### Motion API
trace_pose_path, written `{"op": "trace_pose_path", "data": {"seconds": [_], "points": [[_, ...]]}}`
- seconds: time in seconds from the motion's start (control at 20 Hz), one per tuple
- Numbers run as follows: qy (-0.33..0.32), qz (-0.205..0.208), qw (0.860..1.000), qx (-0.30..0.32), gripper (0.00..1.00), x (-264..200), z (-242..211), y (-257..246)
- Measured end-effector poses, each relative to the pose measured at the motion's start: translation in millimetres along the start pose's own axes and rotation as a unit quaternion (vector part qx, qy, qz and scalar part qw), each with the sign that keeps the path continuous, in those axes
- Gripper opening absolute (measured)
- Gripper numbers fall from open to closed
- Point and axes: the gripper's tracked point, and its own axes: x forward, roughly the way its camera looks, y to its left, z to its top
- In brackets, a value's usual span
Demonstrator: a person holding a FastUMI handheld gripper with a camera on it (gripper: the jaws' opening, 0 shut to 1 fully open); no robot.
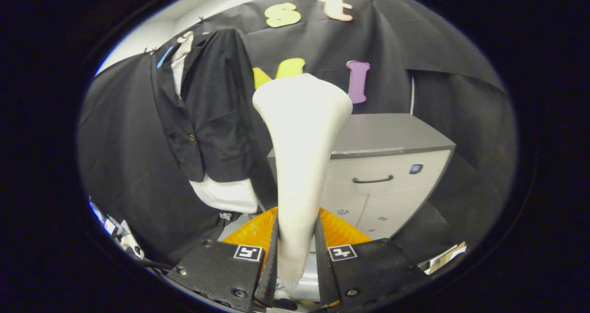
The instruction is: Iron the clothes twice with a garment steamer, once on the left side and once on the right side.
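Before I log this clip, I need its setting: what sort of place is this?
Probably a staged recording booth: black cloth walls, a black jacket over a white shirt hung up, a grey drawer cabinet. The gripper has its jaws shut on a cream plastic garment steamer.

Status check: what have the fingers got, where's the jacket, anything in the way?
Gripper shut on steamer, held upright between the fingers. Black jacket hangs beyond, off to one side, not touched. Grey cabinet behind the steamer; nothing between steamer and jacket.
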Motion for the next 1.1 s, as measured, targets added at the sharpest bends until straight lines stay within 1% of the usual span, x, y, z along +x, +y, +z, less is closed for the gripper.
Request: {"op": "trace_pose_path", "data": {"seconds": [0.15, 0.25, 0.5, 0.65, 0.75, 1.1], "points": [[-0.007, -0.016, 1.0, 0.011, 0.39, -31.4, -13.9, -51.6], [-0.004, -0.03, 0.999, 0.017, 0.39, -40.8, -26.1, -81.1], [0.02, -0.045, 0.998, 0.044, 0.39, -57.9, -56.6, -132.0], [0.031, -0.053, 0.997, 0.048, 0.39, -63.3, -68.5, -148.4], [0.027, -0.059, 0.997, 0.038, 0.39, -67.7, -72.1, -155.9], [0.034, -0.058, 0.997, 0.036, 0.39, -78.8, -84.9, -163.0]]}}
